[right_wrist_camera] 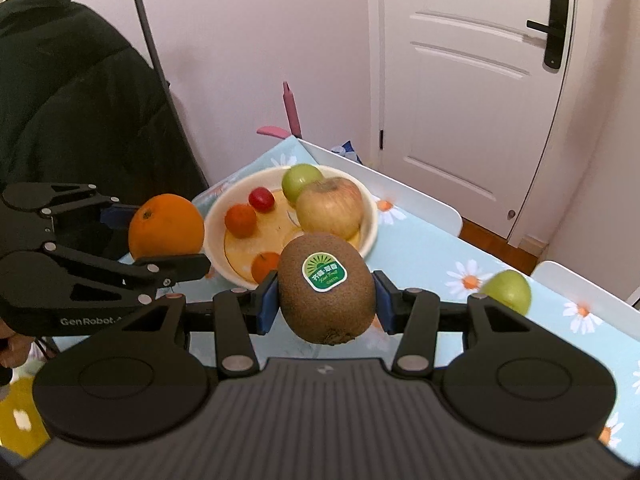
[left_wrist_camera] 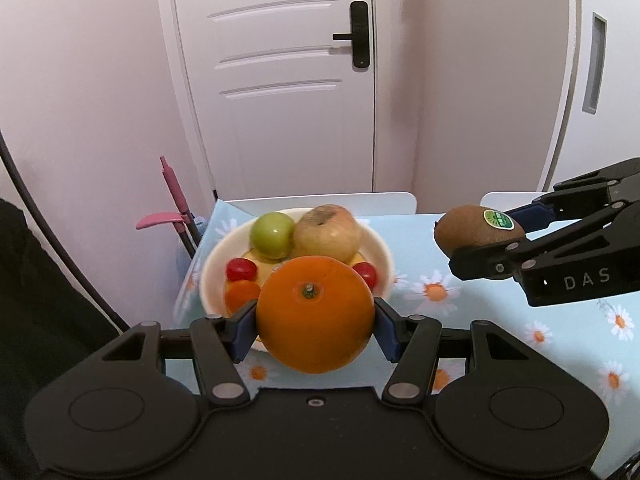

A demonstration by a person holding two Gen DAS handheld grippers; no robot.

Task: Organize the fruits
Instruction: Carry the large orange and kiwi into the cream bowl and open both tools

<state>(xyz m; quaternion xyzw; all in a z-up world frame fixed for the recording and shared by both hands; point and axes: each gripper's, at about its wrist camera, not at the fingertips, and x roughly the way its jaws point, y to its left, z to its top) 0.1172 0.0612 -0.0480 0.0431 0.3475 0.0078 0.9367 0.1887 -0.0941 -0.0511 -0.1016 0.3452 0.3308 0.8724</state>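
A table covered by a pale blue cloth printed with daisies is seen below both grippers, with a white door behind it. On the cloth a cream bowl is set near the far left corner. In it are held a yellowish apple, a green apple, two small red fruits, one at the left and one at the right, and two small orange ones; what the little fruits are cannot be made out through the blur.

An orange is clamped between the blue pads of the left gripper, stem end facing the camera, and is carried above the table just in front of the bowl. A kiwi with a green sticker is gripped between the pads of the right gripper, to the right of the bowl and clear of the cloth. A second green apple is left on the cloth further right, well apart from the bowl.
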